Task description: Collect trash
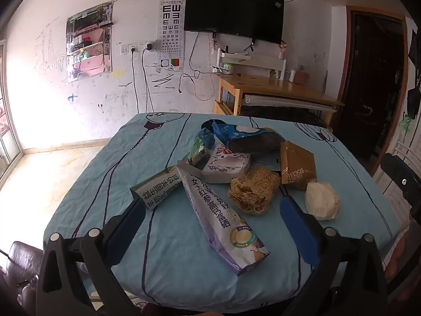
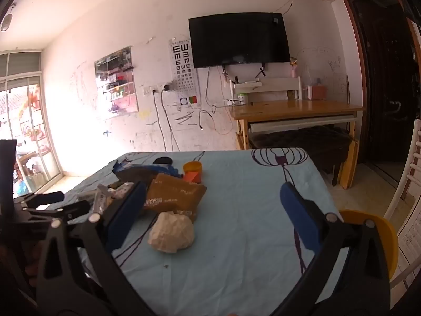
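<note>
- So here's my setup: both grippers are up over the table (image 1: 110, 158) with the blue cloth, and the trash is all heaped in the middle of it. Nothing picked up yet as far as I can tell.
- My left gripper (image 1: 211, 208) has its fingers spread wide and holding nothing, with the long purple-and-white packet (image 1: 218, 216) lying right between them, pointing away at an angle.
- My right gripper (image 2: 213, 205) is spread wide and bare too, with the crumpled white paper ball (image 2: 171, 233) sitting just inside the left finger.
- The rest of the pile: green-and-white packet (image 1: 158, 187), tan mesh wad (image 1: 254, 189), brown biscuit wrapper (image 1: 296, 167), blue bag (image 1: 242, 134), small white pouch (image 1: 226, 164). All touching or overlapping.
- I'd guess the paper ball is the easy first grab. It sits near the edge of the heap, so I'd centre the right fingers on it, drop straight down, and squeeze gently since it'll squash.
- For the purple packet I'd turn the left gripper so the fingers pinch across the narrow width, not along its length.
- Risk: slick foil sliding out, or dragging neighbours along.
- There's a yellow rim (image 2: 379, 237) at the right edge; maybe the bin, can't tell.
</note>
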The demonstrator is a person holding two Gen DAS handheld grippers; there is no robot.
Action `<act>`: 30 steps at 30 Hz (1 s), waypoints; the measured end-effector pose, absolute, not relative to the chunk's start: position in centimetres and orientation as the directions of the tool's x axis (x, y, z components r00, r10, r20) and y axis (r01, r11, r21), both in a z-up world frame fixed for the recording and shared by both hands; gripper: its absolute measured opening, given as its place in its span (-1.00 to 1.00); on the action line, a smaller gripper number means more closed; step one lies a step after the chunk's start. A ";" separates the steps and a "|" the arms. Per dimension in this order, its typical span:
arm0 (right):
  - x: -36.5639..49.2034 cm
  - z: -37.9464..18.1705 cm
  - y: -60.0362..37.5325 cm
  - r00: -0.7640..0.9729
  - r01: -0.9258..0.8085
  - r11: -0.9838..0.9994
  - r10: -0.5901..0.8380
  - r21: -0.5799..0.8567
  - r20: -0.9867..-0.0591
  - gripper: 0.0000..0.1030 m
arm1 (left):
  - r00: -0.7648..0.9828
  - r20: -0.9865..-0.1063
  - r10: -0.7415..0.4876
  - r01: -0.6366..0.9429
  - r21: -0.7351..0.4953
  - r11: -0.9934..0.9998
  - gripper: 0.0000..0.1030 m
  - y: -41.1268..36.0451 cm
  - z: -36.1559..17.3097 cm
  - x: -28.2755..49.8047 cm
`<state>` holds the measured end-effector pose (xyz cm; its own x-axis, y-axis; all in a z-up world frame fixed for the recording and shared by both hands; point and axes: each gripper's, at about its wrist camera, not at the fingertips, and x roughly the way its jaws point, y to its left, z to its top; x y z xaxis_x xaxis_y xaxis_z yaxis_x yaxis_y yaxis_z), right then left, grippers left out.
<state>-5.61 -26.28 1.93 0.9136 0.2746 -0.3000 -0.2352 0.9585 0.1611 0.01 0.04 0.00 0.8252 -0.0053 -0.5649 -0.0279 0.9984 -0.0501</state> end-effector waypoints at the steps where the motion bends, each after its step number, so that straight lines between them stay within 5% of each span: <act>1: -5.6 1.9 -26.3 0.914 -0.235 0.958 0.275 0.163 -0.300 0.89 | 0.825 -0.565 -0.005 -0.027 -0.048 0.999 0.88 0.0 0.0 0.0; 30: -5.4 2.0 -25.8 0.914 -0.232 0.960 0.270 0.155 -0.304 0.89 | 0.821 -0.571 -0.019 -0.002 -0.036 0.999 0.88 -0.5 -0.2 -0.2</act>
